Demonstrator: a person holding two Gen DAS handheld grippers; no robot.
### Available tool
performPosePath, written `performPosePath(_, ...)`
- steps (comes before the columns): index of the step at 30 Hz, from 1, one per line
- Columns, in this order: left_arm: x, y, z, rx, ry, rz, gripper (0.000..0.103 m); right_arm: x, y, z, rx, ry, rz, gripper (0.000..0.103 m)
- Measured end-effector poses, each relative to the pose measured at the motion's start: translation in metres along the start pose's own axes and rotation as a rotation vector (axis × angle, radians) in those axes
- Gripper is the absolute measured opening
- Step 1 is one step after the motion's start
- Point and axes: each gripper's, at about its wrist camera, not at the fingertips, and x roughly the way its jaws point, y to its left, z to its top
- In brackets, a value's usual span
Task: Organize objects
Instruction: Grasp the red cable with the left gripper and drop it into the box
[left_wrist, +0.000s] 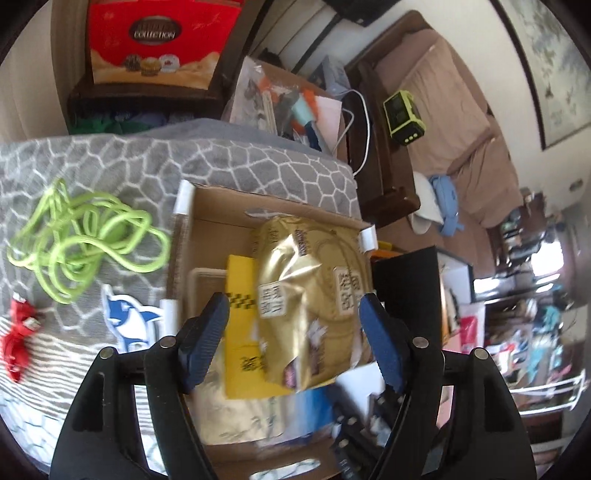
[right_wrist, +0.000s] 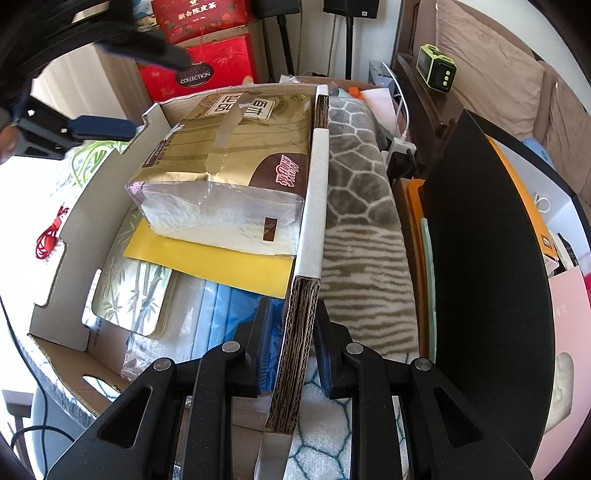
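- Tissue pack (right_wrist: 225, 162), gold wrapper, is lying inside the cardboard box (right_wrist: 66, 266), on top of a yellow flat item (right_wrist: 221, 266); it is sitting ahead of the right claw and between and just beyond the left claw's fingers.
- Left claw (left_wrist: 293, 332) is standing wide open over the pack, blue pads not pressing on it, nothing held.
- Left claw is pointing steeply down into the box; view is blurring a bit.
- Right claw (right_wrist: 293, 354) is clamping nearly shut on the box's corrugated side wall (right_wrist: 299, 314), one finger inside the box, one outside.
- White foam strip (right_wrist: 317, 206) is running along the top of that wall, ahead of the right claw.
- Bamboo-print pack (right_wrist: 129, 291) and blue-white packs (right_wrist: 218, 314) are lying under the yellow item, left of the right claw.
- Box is resting on a grey patterned blanket (left_wrist: 258, 162).
- Green cord (left_wrist: 81, 236) is lying tangled on the blanket, left of the left claw and outside the box.
- Red cable (left_wrist: 18, 343) is lying further left, near the picture edge.
- Shark sticker (left_wrist: 129, 317) is sitting just left of the left claw's left finger.
- Black board (right_wrist: 487, 258) is standing right of the right claw.
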Motion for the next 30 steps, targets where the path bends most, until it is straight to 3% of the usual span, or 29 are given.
performPosePath(14, -0.057, 0.036, -0.030, 0.090, -0.046, 0.048, 0.070, 0.000, -0.002, 0.000, 0.015, -0.012, -0.008, 0.019)
performPosePath(22, -0.090, 0.096, -0.039, 0.065, -0.104, 0.124, 0.070, -0.001, 0.009, 0.002, -0.053, -0.019, -0.068, 0.016)
performPosePath(30, -0.107, 0.163, -0.050, 0.033, -0.125, 0.219, 0.070, 0.001, 0.017, 0.002, -0.070, -0.040, -0.061, 0.016)
